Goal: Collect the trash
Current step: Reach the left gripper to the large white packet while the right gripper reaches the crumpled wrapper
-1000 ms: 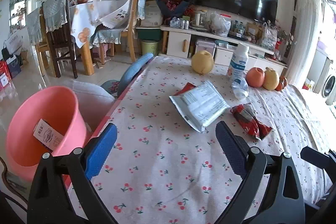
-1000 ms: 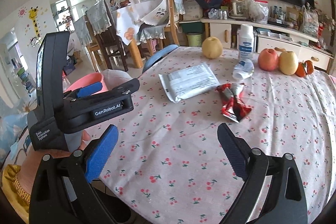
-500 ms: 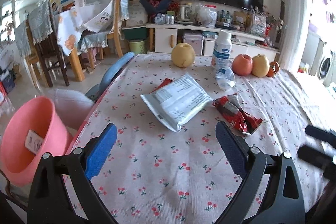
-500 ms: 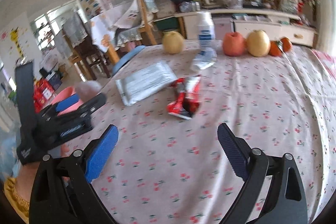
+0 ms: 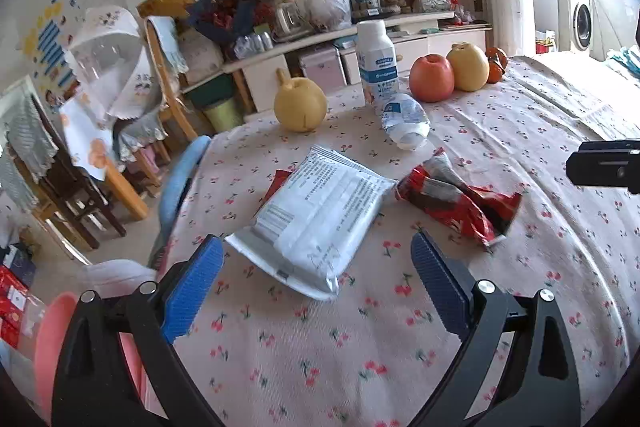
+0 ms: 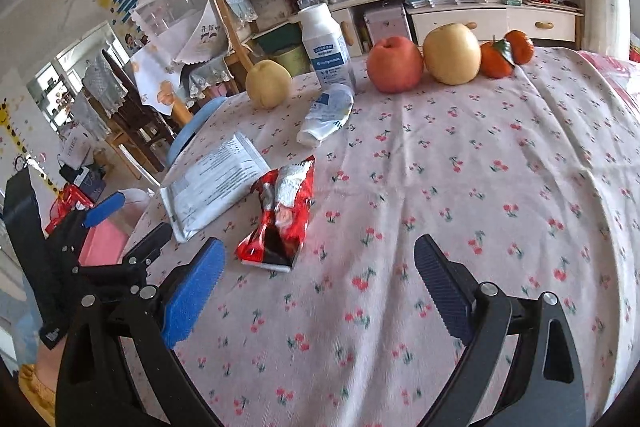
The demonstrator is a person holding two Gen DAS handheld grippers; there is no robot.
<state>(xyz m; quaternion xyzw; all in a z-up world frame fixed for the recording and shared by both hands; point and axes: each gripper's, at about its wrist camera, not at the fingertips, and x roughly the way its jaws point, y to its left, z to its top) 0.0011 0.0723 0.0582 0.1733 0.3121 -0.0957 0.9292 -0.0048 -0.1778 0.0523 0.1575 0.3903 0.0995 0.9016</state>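
A silver foil packet (image 5: 316,215) lies flat on the cherry-print tablecloth (image 5: 520,115), over a small red wrapper (image 5: 280,183). A crumpled red wrapper (image 5: 456,203) lies to its right. A squashed clear plastic bottle (image 5: 406,121) lies behind them. My left gripper (image 5: 316,283) is open and empty, just short of the foil packet. My right gripper (image 6: 318,283) is open and empty, just short of the red wrapper (image 6: 282,215); the foil packet (image 6: 212,187) and the bottle (image 6: 328,115) also show there. A pink bin (image 5: 52,343) stands on the floor at the left.
A white bottle (image 5: 376,59) stands upright at the far edge, with a pear (image 5: 300,103), an apple (image 5: 432,77), a yellow apple (image 5: 468,67) and tangerines (image 5: 496,65). A blue chair back (image 5: 180,175) touches the table's left edge. Dining chairs and a TV cabinet stand behind.
Both grippers have moved forward over the table, the left closing on the foil packet and the right on the red wrapper. The pink bin has slid toward the left frame edge.
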